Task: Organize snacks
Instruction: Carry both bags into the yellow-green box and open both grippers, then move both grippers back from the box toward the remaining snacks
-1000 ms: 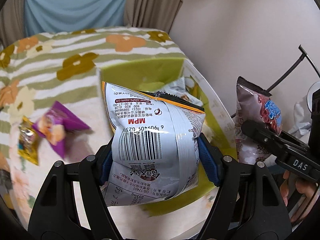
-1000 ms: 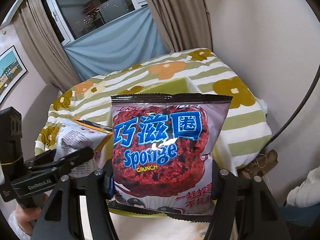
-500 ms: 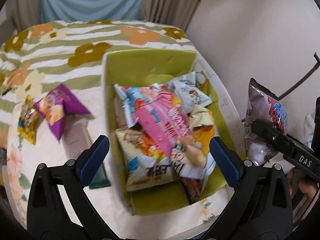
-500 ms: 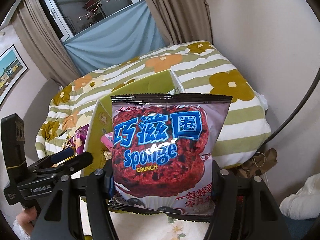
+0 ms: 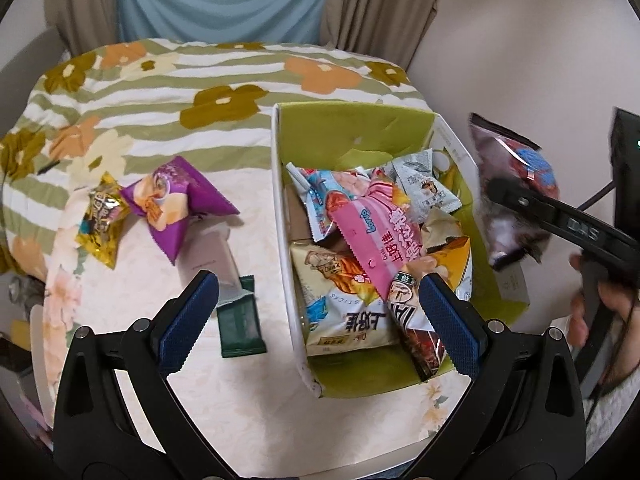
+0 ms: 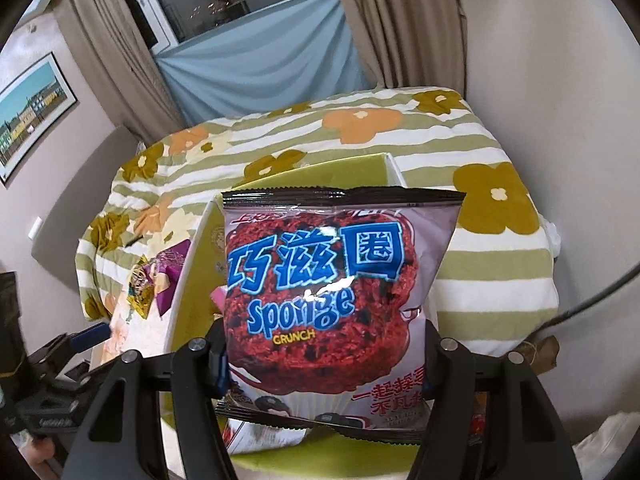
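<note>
A green-lined white box (image 5: 352, 124) on the table holds several snack bags, a pink one (image 5: 380, 232) on top. My left gripper (image 5: 316, 320) is open and empty, above the box's near left wall. My right gripper (image 6: 322, 364) is shut on a purple "Sponge Crunch" bag (image 6: 332, 288), held upright over the box's near right side; the bag also shows in the left wrist view (image 5: 516, 184). A purple bag (image 5: 172, 200), a gold bag (image 5: 102, 216) and a dark green bar (image 5: 240, 320) lie on the table left of the box.
The round table carries a striped flower cloth (image 5: 180, 88). A wall (image 5: 520, 40) stands close on the right, curtains (image 5: 224, 0) behind. A black cable (image 6: 592, 300) hangs at the right. A pale packet (image 5: 212, 252) lies by the green bar.
My left gripper let the white chip bag go into the box, opened, and drew back toward the left. My right gripper moved the Sponge Crunch bag closer over the box.
</note>
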A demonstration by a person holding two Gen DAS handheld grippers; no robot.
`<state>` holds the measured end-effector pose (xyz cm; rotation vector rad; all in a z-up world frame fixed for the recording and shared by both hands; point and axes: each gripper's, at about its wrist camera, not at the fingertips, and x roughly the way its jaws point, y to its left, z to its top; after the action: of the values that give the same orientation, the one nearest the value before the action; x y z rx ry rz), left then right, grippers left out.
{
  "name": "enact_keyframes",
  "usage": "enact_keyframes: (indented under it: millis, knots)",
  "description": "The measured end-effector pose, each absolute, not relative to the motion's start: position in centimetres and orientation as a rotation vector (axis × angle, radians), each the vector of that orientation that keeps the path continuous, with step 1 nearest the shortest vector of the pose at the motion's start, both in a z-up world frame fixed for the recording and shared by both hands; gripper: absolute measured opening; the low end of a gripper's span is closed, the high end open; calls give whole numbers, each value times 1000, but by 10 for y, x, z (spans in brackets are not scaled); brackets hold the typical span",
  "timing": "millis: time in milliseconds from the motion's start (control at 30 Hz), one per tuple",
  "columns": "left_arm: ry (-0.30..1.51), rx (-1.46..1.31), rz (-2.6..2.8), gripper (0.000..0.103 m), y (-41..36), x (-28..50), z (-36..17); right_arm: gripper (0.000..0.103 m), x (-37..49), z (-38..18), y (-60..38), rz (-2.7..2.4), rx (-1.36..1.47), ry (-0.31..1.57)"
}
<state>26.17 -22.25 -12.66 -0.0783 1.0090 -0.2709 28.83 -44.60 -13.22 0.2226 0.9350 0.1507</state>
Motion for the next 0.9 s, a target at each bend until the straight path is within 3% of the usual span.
enact_keyframes:
  millis: [67,167,200,633,900]
  knots:
    - [1002,-68,-272,100,-224,259,-124,65,294,-136,-443,152,206,940]
    - [995,-59,-273,100,-222,253,-124,92,289,-134,-442,156,214,882]
    - [996,-58,-269,100,-221,251,-124,95,287,-133,-443,159,221,862]
    - [1005,-33,-259,100,-208,218,-127,95,245,-123,-441,145,211,837]
    - [969,-46,-169,100,-159,197,-107,95,228,-114,-421,201,244,820]
